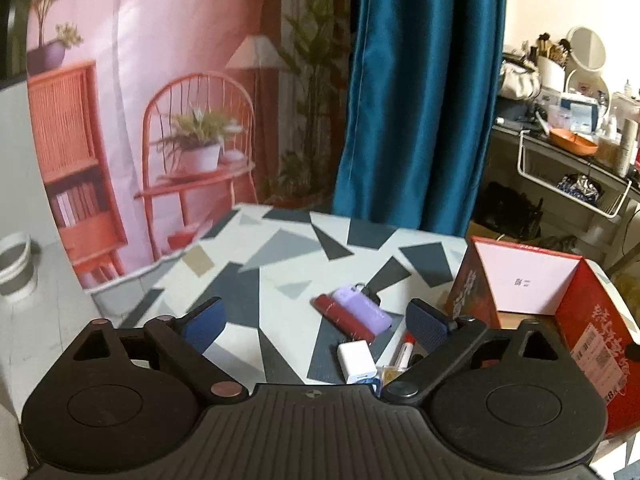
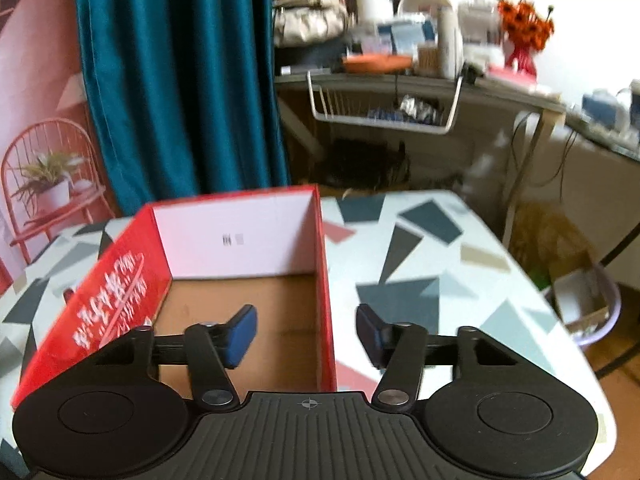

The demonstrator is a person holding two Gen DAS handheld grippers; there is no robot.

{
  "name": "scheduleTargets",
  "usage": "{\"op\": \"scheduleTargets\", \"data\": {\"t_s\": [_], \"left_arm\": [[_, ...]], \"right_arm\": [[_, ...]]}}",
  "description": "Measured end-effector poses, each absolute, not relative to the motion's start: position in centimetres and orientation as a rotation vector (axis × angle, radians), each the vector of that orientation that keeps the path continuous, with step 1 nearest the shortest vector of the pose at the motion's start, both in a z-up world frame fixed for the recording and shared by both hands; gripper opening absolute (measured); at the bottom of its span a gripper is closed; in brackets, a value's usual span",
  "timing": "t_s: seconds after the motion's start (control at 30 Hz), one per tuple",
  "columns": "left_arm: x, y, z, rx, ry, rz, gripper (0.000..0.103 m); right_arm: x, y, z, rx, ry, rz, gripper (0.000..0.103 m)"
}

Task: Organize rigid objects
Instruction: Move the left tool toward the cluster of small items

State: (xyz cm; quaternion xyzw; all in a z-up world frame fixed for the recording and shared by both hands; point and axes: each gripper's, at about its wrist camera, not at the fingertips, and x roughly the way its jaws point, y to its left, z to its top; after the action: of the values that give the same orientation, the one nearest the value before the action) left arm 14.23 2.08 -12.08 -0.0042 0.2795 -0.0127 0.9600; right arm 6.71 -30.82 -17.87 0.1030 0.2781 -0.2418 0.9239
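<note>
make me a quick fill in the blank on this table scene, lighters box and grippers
1. On the table, the purple lighter lies touching a ____ lighter.
2. The inside of the red box holds ____.
3. Both the left gripper and the right gripper have their jaws ____.
4. The white charger lies ____ to the left gripper than the lighters.

Missing words: red; nothing; open; nearer
</note>
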Motion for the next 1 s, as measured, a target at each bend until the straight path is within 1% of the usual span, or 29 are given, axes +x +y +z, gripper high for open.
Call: {"op": "scheduleTargets", "data": {"t_s": [0.07, 0.2, 0.23, 0.27, 0.33, 0.4, 0.93, 1.0], "left_arm": [[14.8, 2.1, -12.8, -0.013, 0.592, -0.02, 0.096], [15.6, 1.9, -14.4, -0.006, 0.657, -0.018, 0.093], [15.7, 1.7, -14.9, 0.007, 0.673, -0.015, 0.092], [15.9, 1.5, -15.5, 0.013, 0.691, -0.022, 0.089], [16.4, 1.2, -16.5, 0.007, 0.736, -0.048, 0.086], [16.8, 0.9, -17.3, -0.004, 0.774, -0.076, 0.085], [17.5, -2.8, -21.4, 0.028, 0.928, -0.222, 0.083], [17.5, -3.1, -21.5, 0.037, 0.929, -0.23, 0.079]], "right_arm": [[7.2, -31.3, -19.0, 0.227, 0.605, -0.491, 0.034], [8.0, -32.3, -20.2, 0.246, 0.657, -0.499, 0.023], [8.3, -32.5, -20.4, 0.249, 0.671, -0.504, 0.017], [8.5, -32.8, -20.6, 0.256, 0.682, -0.504, 0.013], [8.7, -33.3, -20.9, 0.255, 0.697, -0.513, 0.009], [8.9, -33.5, -21.0, 0.258, 0.702, -0.511, 0.009], [8.9, -33.8, -21.0, 0.231, 0.703, -0.488, 0.009], [8.9, -34.0, -21.0, 0.241, 0.703, -0.483, 0.009]]}}
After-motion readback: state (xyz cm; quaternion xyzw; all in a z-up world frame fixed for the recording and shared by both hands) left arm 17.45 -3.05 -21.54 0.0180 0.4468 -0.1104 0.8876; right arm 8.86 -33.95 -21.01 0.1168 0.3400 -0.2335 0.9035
